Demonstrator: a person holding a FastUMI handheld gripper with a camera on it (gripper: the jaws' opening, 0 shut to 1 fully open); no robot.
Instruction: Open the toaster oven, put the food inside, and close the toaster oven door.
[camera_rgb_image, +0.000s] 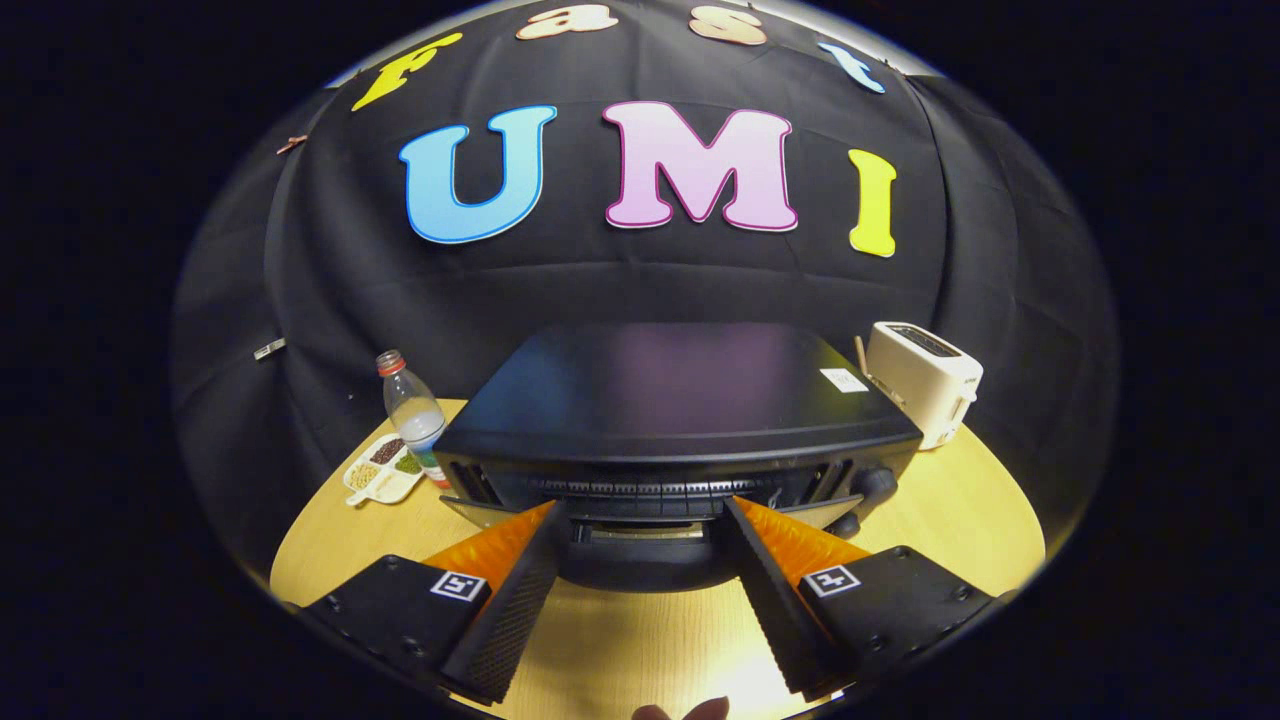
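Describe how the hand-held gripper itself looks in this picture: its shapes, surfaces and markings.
The gripper has two long wedge-shaped fingers with finely ribbed inner faces. Each finger sits on a flat black block with small screws, and each block carries a square black-and-white marker. The fingers stand apart, on either side of the toaster oven door's front edge.

Glossy black metal toaster oven (668, 400), smooth pale wood-grain table (640, 640) — clear plastic bottle (412, 410), glossy white plastic toaster (925, 380), matt black cloth wall (640, 280)

Hand-held gripper (640, 520) fingers spread at toaster oven (670, 400) door.
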